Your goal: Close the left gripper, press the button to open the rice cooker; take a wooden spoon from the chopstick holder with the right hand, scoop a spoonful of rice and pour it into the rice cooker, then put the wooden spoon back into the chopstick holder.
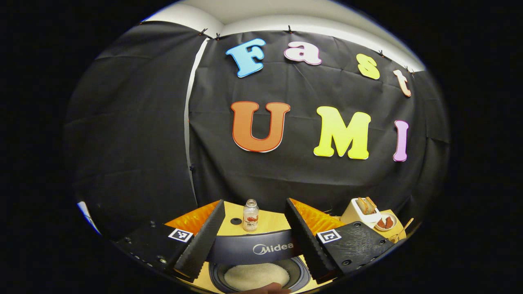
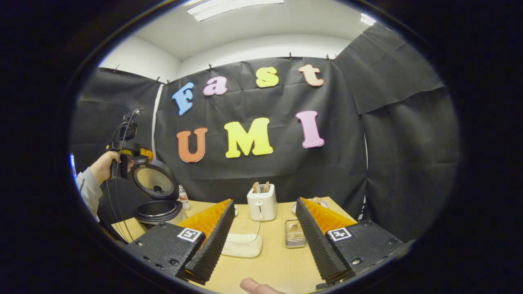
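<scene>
Raised hand-held gripper (image 2: 124,141) above rice cooker (image 2: 157,200)

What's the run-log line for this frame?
cooker: lid up, rice inside | left gripper: open above cooker | right gripper: open, holding nothing | spoon: not yet taken

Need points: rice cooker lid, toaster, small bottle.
rice cooker lid (image 2: 154,182), right gripper view, on the lid's pale inner plate, lid raised.
toaster (image 2: 262,205), right gripper view, on its white front face.
small bottle (image 1: 250,216), left gripper view, on its labelled body.
</scene>
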The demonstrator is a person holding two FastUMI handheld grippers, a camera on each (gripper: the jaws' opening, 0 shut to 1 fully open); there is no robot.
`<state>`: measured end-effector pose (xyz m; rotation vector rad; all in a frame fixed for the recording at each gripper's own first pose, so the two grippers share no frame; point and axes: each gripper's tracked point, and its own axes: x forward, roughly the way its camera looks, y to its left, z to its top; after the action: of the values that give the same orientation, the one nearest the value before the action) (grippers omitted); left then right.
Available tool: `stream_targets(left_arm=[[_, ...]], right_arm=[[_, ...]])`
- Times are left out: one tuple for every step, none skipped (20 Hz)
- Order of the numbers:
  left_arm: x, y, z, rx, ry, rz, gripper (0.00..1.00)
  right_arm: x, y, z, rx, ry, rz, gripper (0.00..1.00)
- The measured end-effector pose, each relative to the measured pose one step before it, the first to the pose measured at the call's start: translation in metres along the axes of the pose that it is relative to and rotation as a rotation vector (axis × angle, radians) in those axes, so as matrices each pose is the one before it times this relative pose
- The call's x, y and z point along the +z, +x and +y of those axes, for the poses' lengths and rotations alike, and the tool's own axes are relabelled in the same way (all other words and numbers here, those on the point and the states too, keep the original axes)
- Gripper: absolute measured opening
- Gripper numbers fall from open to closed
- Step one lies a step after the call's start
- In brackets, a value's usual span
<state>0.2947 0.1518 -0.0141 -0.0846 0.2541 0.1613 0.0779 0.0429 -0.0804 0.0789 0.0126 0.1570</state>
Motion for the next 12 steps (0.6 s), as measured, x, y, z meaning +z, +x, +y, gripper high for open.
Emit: stream_targets(left_arm=[[-0.00743,-0.00704,-0.00237,-0.00338,0.00888,0.00412,0.95],[-0.00580,-0.00402,0.00073,0.00514,0.00615,0.00378,0.95],[-0.00406,-0.00518,-0.00037,0.00607,0.00461,-0.00425,0.95],[-0.00705,-0.00565,-0.00252,0.00182,0.00780,0.00621,0.95],[-0.00840,-0.00486,-0.00355,-0.00105,0.00063,0.00928,0.95],[-0.00888,-0.00321,-0.00213,-0.00702,0.00035,0.01681,0.95],[-0.01015,-0.00327,-0.00257,-0.00456,-0.00682,0.01869,0.95],[-0.00885,-0.00278,-0.00248,-0.00534,-0.00393,0.01135,0.95],[-0.01041,-0.00170,-0.00136,-0.00010,-0.00260,0.01437,0.95],[-0.00797,-0.00160,-0.00024,-0.00082,-0.00229,0.00478,0.95],[-0.00787,-0.00178,-0.00078,-0.00147,-0.00299,0.00400,0.95],[-0.00996,-0.00063,-0.00040,0.00015,-0.00714,0.00863,0.95]], right_arm=[[-0.00191,-0.00051,0.00119,0.00263,0.00771,0.00649,0.92],[-0.00295,-0.00030,0.00171,0.00466,0.00484,0.00723,0.92],[-0.00203,-0.00082,0.00161,0.00398,0.00059,0.00562,0.92],[-0.00055,-0.00006,0.00166,0.00338,-0.00191,0.00216,0.97],[-0.00185,0.00030,0.00166,0.00232,-0.00481,0.00546,0.97],[-0.00283,0.00048,0.00206,0.00414,-0.00455,0.00496,0.96],[-0.00072,-0.00030,0.00313,0.00653,-0.00258,0.00238,0.97],[-0.00139,0.00027,0.00215,0.00491,-0.00367,0.00417,0.97],[-0.00230,0.00017,0.00198,0.00426,-0.00379,0.00357,0.97],[-0.00063,-0.00056,0.00199,0.00384,-0.00260,0.00170,0.97],[-0.00079,0.00067,0.00160,0.00395,-0.00281,0.00278,0.97],[-0.00270,0.00011,0.00139,0.00197,-0.00174,0.00332,0.97]])
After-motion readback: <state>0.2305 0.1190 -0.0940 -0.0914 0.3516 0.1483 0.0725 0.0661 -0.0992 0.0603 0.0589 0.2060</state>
